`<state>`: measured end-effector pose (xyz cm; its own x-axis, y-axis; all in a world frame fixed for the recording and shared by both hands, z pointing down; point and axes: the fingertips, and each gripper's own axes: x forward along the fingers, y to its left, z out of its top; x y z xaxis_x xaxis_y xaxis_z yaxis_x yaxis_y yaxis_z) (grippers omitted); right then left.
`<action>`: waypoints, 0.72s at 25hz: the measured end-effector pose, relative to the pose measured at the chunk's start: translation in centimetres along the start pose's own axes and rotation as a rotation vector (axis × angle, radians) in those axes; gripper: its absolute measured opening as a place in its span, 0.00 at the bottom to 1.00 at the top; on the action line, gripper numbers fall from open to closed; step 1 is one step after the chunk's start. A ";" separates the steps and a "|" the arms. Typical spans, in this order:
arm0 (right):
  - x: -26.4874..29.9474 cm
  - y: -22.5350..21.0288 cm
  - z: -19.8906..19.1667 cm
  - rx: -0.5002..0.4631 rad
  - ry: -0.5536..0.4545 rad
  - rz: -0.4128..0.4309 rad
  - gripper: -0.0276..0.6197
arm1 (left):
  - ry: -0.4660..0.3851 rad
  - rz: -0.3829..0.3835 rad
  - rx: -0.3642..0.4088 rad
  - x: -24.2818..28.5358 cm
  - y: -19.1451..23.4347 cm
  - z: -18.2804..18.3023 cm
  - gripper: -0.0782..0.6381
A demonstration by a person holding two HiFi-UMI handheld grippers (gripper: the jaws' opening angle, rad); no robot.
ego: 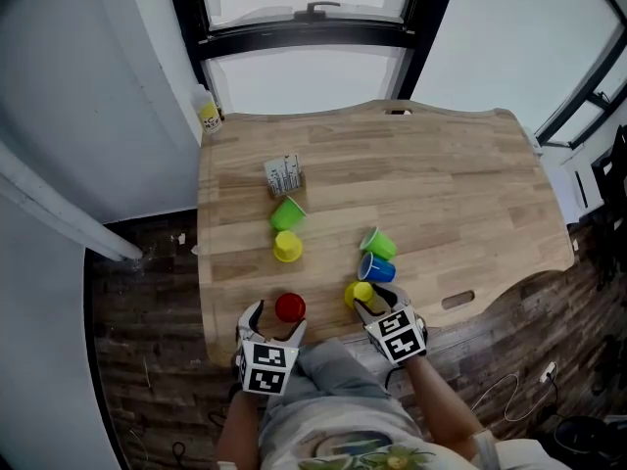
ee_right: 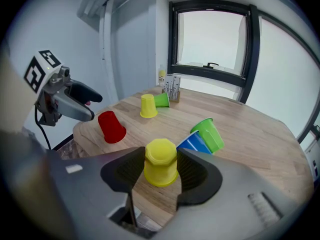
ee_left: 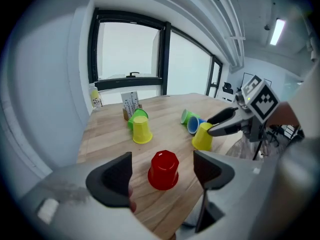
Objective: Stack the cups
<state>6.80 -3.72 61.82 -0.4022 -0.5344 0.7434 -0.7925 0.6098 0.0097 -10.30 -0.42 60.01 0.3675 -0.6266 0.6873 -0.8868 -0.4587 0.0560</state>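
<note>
While clamped on the upside-down yellow cup (ee_right: 161,154) at the front edge of the table (ego: 441,184), right gripper (ee_right: 160,160), left gripper (ee_left: 162,159) jaws wide apart, red cup (ee_left: 164,170) between them, not touching it

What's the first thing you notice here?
Bright colours on the wooden table catch the eye. The right tongs grip an upside-down yellow cup at the near edge, with a blue cup and a green cup lying beyond it. The left tongs stand open around a red cup.

red cup (ee_left: 163,170) | yellow cup (ee_right: 160,161) | blue cup (ee_right: 194,142) | green cup (ee_right: 210,133) | table (ego: 441,204) light wood (striped grain)
</note>
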 end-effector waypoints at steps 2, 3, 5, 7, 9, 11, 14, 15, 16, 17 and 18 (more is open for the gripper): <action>0.0 0.0 0.0 0.003 0.000 0.000 0.36 | 0.026 0.003 -0.004 0.9 -0.1 -0.8 0.66; -0.1 0.0 0.0 0.004 0.000 -0.001 0.36 | 0.038 0.001 -0.001 1.3 -0.2 -1.1 0.66; 0.0 0.0 0.0 0.005 -0.001 0.000 0.36 | 0.064 -0.015 0.011 2.1 -0.4 -1.7 0.66; 0.0 0.0 0.1 0.005 -0.003 0.002 0.36 | 0.082 -0.027 0.019 2.7 -0.5 -2.1 0.63; 0.1 0.1 0.2 0.004 -0.005 0.006 0.36 | 0.092 -0.036 0.019 3.2 -0.5 -2.3 0.61; 0.1 0.3 0.4 0.003 -0.007 0.011 0.36 | 0.102 -0.044 0.022 3.6 -0.6 -2.4 0.60; 0.1 0.6 0.8 -0.001 -0.010 0.022 0.36 | 0.118 -0.055 0.030 4.0 -0.6 -2.6 0.56; 0.2 0.7 1.0 -0.004 -0.011 0.026 0.36 | 0.122 -0.056 0.032 4.0 -0.6 -2.6 0.54; 0.3 0.9 1.2 -0.007 -0.012 0.030 0.36 | 0.124 -0.055 0.035 4.1 -0.6 -2.6 0.51; 0.4 1.0 1.4 -0.010 -0.013 0.034 0.36 | 0.124 -0.053 0.037 4.1 -0.5 -2.6 0.48; 0.5 1.1 1.6 -0.013 -0.015 0.038 0.36 | 0.123 -0.053 0.038 4.2 -0.4 -2.6 0.45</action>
<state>4.98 -4.25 61.19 -0.4389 -0.5191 0.7334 -0.7703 0.6376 -0.0097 -9.09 -1.24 64.74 0.3738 -0.5199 0.7681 -0.8552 -0.5138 0.0683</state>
